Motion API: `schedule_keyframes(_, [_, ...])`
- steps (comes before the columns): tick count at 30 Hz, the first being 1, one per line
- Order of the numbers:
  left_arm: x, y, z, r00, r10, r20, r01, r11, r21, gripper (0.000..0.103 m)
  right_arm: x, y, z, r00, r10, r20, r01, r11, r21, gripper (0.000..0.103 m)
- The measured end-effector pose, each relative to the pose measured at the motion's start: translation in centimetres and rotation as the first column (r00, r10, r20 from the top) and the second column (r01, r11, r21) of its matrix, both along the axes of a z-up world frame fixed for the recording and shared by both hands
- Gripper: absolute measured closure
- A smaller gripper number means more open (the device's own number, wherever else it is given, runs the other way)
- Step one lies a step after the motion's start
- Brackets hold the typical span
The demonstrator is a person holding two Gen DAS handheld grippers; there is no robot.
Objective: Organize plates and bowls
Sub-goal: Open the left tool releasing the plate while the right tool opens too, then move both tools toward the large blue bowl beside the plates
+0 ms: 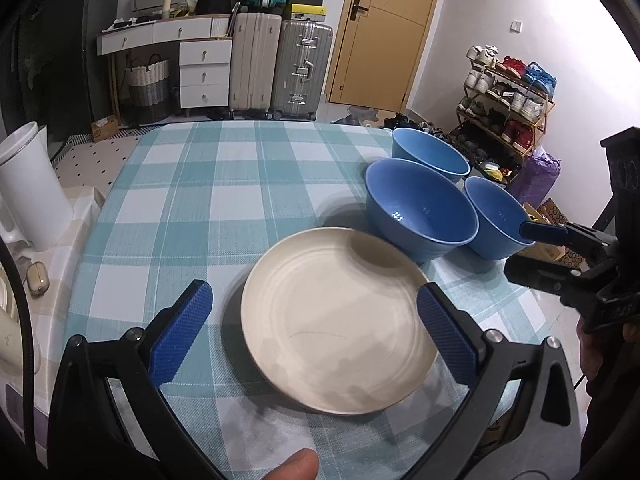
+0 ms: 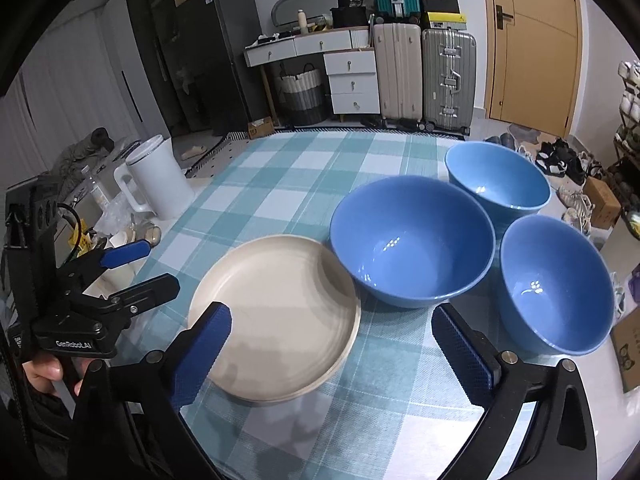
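Note:
A cream plate (image 1: 340,320) lies on the checked tablecloth; in the right wrist view the cream plate (image 2: 276,312) shows a layered rim, as if stacked. To its right stand three empty blue bowls: a far one (image 1: 430,156), a middle one (image 1: 420,208) and a right one (image 1: 496,216). My left gripper (image 1: 314,292) hovers above the plate, open, its blue pads either side of it and clear of it. My right gripper (image 2: 330,314) is open too, above the gap between the plate and the middle bowl (image 2: 412,240). Nothing is held.
The table (image 1: 200,200) wears a teal and white checked cloth. A white jug (image 2: 156,176) stands off its left edge among clutter. A drawer unit, suitcases (image 1: 280,68) and a shoe rack (image 1: 508,96) stand beyond. A thumb (image 1: 296,464) shows at the bottom.

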State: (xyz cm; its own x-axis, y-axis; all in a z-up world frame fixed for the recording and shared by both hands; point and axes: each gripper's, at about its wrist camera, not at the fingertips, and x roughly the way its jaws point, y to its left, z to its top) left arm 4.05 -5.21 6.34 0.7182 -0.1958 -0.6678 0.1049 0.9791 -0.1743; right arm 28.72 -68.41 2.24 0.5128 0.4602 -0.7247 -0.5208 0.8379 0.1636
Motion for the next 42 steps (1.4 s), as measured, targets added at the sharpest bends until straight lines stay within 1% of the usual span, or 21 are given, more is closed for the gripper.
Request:
schedule_keyframes(5, [0.3,-0.9,0.8,1.000,-0.022,0.021,0.022,1.000,-0.006,0.001,0.1,-1.2,1.3,1.000,-0.016,0.020,0.016,1.000,0.022,0.001])
schedule_keyframes(9, [0.8,-2.0,1.6,0.999,-0.043,0.031,0.043,0.999,-0.001,0.001,0.4,-2.1,2.2,0.999,-0.034,0.038,0.033,0.999,0.022,0.001])
schedule_keyframes(17, [2.6,-3.4,3.3,0.997,-0.064,0.046,0.065,0.998,-0.013,0.001,1.3,-4.5,4.1,0.994,-0.081,0.066,0.079,0.996,0.029,0.001])
schedule_keyframes(24, [4.9,-4.3,4.3,0.995,-0.087,0.043,0.088,0.996,-0.026,0.001,2.8,-7.2,5.8,0.984,-0.160,0.075,0.157,0.987,0.045,0.001])
schedule_keyframes(31, [7.3,-4.9,4.3,0.995,-0.095,0.024,0.096,0.994,-0.045,0.001,4.4,-9.4,6.9,0.972,-0.219,0.085,0.216,0.975,0.041,0.001])
schedule_keyframes(34, [8.0,-4.9,4.4,0.995,-0.095,0.023,0.096,0.994,-0.045,0.001,4.9,-9.9,7.2,0.969,-0.232,0.088,0.230,0.972,0.039,0.001])
schedule_keyframes(42, [11.6,-6.0,5.4,0.994,-0.104,0.018,0.104,0.994,-0.043,0.001,6.8,-11.1,8.1,0.957,-0.273,0.100,0.272,0.962,0.025,0.001])
